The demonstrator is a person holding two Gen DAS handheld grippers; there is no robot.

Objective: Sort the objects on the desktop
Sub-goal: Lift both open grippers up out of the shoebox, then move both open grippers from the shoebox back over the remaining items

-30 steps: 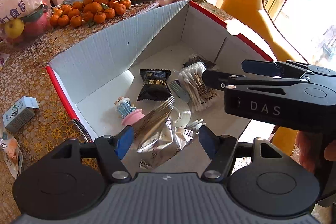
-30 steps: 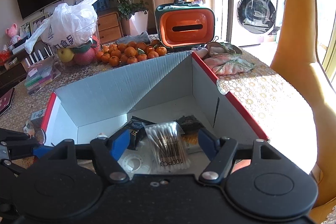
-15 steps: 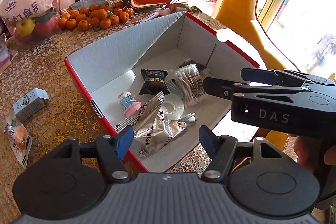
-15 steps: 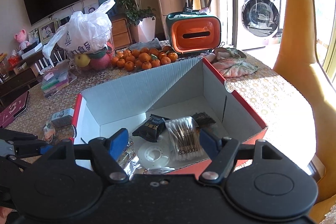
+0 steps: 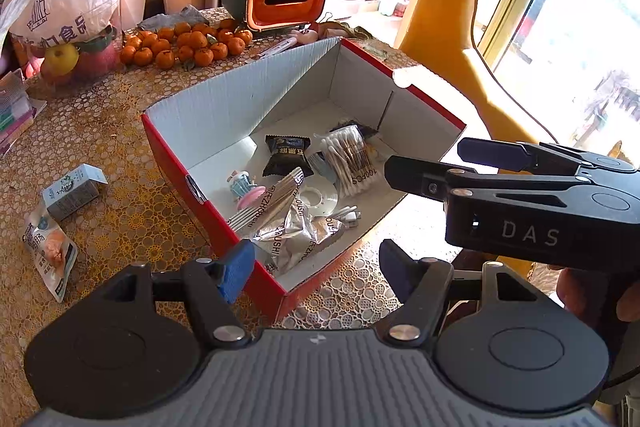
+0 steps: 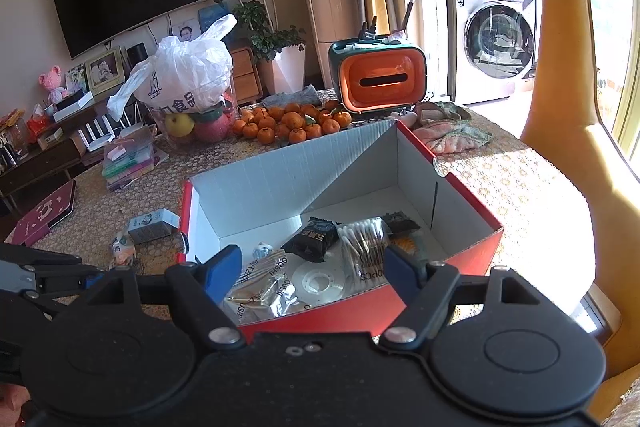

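Mostly sorted: red box [image 5: 176,163] ahead of left claw [image 5: 316,269] holds several items. Left of it, small carton [image 5: 72,191] and packet [image 5: 48,251] remain on table [image 5: 120,115]. Both claws wide, empty; right claw [image 6: 312,273] likewise.

- Red outside, white ribbed inside: box [image 5: 424,99] [image 6: 472,251].
- Gold lace pattern of rings and flowers: tablecloth [image 5: 120,211] [image 6: 516,187].
- Black with blue pads: left gripper [image 5: 316,269]; same for right gripper [image 6: 314,267].
- Black wrapper with a blue mark: snack packet [image 5: 287,157] [image 6: 314,239].
- Silver with dark lettering: foil pouch [image 5: 296,231] [image 6: 264,293].
- Pale sticks in clear wrap: cotton swabs [image 5: 350,159] [image 6: 362,243].
- Pink base, pale blue top: small figure [image 5: 244,187].
- Orange, far on the table: mandarins [image 5: 184,45] [image 6: 292,123].
- Orange face, dark green shell: tissue holder [image 5: 280,1] [image 6: 378,79].
- White with dark print: plastic bag [image 5: 64,3] [image 6: 184,79].
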